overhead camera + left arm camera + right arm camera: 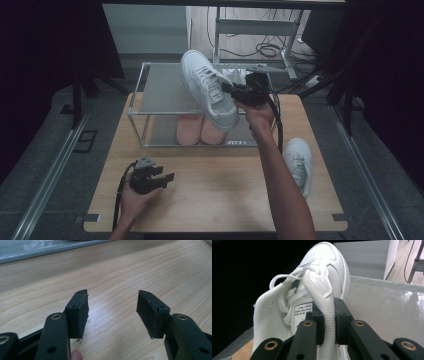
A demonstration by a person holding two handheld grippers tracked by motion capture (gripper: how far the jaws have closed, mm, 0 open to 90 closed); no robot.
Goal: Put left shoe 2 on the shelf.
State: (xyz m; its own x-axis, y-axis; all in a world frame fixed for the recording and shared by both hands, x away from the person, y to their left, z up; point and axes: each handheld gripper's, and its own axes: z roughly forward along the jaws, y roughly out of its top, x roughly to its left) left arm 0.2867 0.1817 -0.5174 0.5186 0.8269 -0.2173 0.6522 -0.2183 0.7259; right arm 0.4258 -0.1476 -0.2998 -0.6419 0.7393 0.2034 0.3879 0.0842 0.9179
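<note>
White laced sneaker point(209, 89) held up by its collar, tilted, toe up, over rack's top shelf point(162, 90).

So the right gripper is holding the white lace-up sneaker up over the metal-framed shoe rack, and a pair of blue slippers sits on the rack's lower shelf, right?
Nearly: the slippers are pink, not blue, as the high view shows. The rest holds: the right gripper grips the white lace-up sneaker over the metal-framed shoe rack, and the pair sits on its lower shelf.
</note>
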